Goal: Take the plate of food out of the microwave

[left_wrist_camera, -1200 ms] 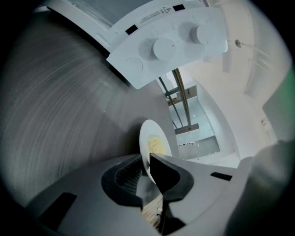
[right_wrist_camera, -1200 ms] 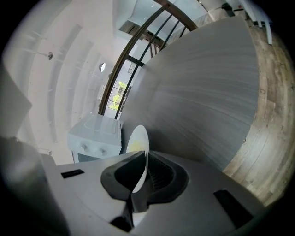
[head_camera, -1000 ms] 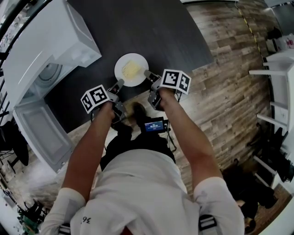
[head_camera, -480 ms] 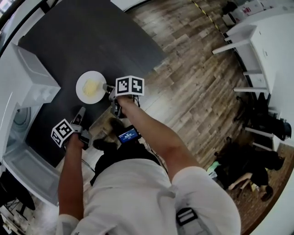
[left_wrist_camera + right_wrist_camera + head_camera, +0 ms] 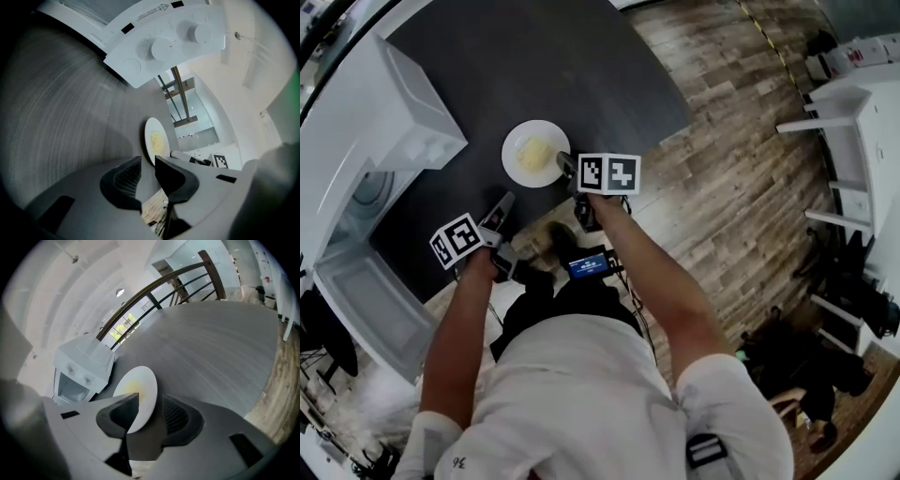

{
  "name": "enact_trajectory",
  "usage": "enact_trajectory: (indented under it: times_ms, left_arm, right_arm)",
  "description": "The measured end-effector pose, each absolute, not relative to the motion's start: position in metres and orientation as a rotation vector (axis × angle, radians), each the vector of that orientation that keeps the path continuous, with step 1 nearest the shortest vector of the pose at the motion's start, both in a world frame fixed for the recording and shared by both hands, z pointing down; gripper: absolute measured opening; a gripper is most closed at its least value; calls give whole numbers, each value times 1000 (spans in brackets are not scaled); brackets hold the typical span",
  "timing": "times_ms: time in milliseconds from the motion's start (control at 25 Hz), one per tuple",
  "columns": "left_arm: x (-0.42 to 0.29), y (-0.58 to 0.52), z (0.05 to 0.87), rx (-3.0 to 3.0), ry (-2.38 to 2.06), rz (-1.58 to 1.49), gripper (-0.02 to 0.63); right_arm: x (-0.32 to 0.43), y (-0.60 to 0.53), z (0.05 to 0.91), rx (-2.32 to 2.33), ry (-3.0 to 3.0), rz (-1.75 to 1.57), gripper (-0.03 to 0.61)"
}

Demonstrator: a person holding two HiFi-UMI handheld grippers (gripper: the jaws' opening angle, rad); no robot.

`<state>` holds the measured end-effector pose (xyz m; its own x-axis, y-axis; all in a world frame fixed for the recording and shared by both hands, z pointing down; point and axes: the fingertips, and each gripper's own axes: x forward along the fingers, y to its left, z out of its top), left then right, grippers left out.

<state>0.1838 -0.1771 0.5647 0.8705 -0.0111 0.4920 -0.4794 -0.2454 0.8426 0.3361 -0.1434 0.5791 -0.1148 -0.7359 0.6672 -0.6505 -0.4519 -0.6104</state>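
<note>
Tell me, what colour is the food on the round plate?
Pale yellow food; head view shows best.

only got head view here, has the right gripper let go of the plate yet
Observer: Looks released. In the right gripper view, the right gripper has jaws that have just been opening. The plate has its rim between them, with a gap showing at one pad.
Operator: and the other one, holding anything
Observer: No. In the left gripper view, the left gripper has its jaws slightly apart with nothing between them, and the plate lies beyond their tips.
</note>
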Motion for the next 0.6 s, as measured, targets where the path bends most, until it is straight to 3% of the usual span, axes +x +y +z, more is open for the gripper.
enact_trajectory:
  times_ms: [600]
  left_arm:
    - [176,-190,524,1905,-394,336,74]
  right_arm:
    - [361,-143,564,-2139,1686,-1520,141]
